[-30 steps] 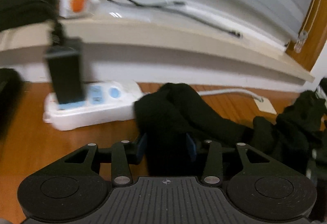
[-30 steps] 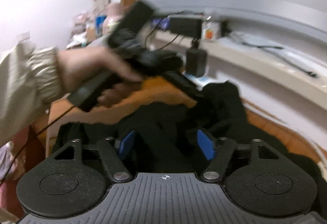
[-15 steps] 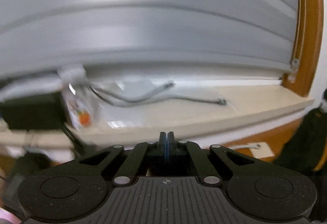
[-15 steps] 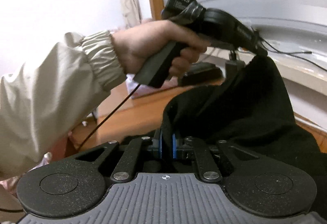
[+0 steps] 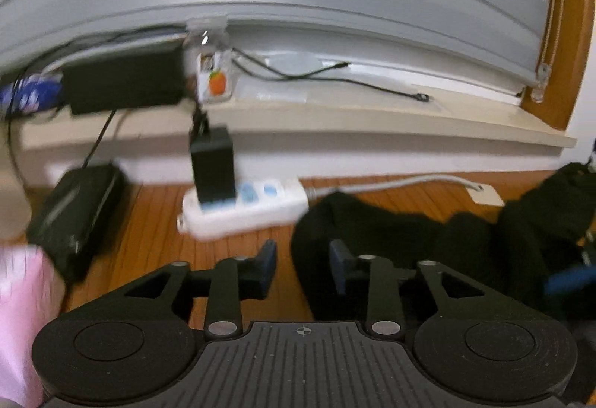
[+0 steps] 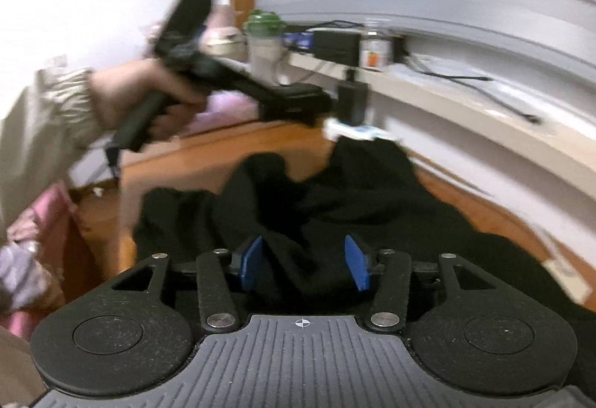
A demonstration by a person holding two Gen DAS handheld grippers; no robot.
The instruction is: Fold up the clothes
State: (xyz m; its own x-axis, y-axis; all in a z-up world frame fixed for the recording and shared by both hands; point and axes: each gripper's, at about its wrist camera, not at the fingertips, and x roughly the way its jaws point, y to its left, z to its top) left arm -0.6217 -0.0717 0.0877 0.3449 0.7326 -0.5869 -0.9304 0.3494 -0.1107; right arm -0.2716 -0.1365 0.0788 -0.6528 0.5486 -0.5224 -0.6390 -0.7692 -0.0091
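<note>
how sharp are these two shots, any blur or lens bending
Left wrist view: power strip and left edge smeared by motion; window ledge bows from fisheye. Right wrist view: hand with the left hand-held gripper streaks; black garment shows no fold detail.

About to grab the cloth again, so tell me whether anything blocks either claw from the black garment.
Nothing visible does. The crumpled black fabric garment lies on the wooden floor right at the open right claw, its folds between the fingers. The open left claw has its edge just ahead. The white plastic power strip sits beyond, clear of the approach.
</note>
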